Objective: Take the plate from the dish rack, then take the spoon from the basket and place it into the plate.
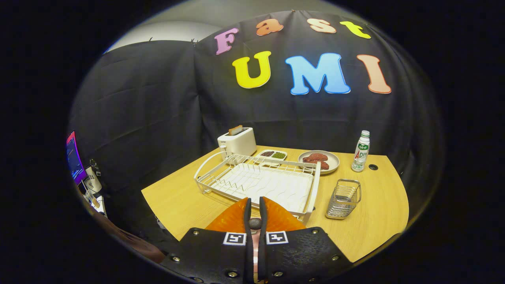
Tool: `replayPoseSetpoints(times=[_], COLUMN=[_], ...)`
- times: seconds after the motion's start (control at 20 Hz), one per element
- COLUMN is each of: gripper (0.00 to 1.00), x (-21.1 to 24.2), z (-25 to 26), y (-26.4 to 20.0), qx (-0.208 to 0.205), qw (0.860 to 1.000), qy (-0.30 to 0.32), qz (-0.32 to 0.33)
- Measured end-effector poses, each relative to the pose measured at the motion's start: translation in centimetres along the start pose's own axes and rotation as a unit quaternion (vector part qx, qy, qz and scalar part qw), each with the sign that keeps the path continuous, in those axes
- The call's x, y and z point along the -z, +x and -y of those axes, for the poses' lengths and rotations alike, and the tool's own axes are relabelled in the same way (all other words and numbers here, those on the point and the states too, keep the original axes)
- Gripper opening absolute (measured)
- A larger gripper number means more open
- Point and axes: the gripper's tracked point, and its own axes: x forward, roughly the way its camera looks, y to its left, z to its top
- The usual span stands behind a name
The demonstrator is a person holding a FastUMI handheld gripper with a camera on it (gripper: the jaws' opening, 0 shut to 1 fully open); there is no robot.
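Observation:
My gripper (255, 202) is shut on the spoon (255, 223). Its dark rounded end and pinkish handle show in the narrow slit between the two black fingers. Directly under the fingers lies the orange plate (232, 220), on the table just in front of the white dish rack (258, 182); the fingers hide its middle. The rack holds nothing. The wire basket (343, 198) stands to the right of the rack, ahead of the right finger, and has nothing in it.
Beyond the rack stand a white toaster (237, 142), a small two-part dish (272, 154) and a grey plate with reddish food (318, 161). A bottle (361, 151) stands at the back right. The wooden table (378, 209) ends close to the right of the basket.

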Motion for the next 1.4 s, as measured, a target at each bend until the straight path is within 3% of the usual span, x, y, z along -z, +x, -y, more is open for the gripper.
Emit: replayPoseSetpoints(times=[0.35,0.6,0.7,0.85,0.9,0.95,1.1,1.4], gripper=[0.04,0.04,0.12,0.22,0.32,0.37,0.44,0.45], x=[3.0,4.7,4.3,1.2,0.2,-1.0,-4.5,-8.8], z=[-3.4,-3.7,-3.4,-2.0,-1.6,-0.7,1.5,6.9], y=[3.7,4.6,4.4,3.4,2.9,2.2,-0.1,-4.8], qx=[-0.038,-0.037,-0.03,-0.004,0.005,0.022,0.062,0.152], qw=[0.998,0.997,0.997,0.999,1.0,1.0,0.997,0.983], qy=[-0.01,-0.005,-0.003,-0.011,-0.012,-0.015,-0.019,-0.022], qz=[-0.043,-0.067,-0.075,-0.039,-0.024,-0.009,0.039,0.097])
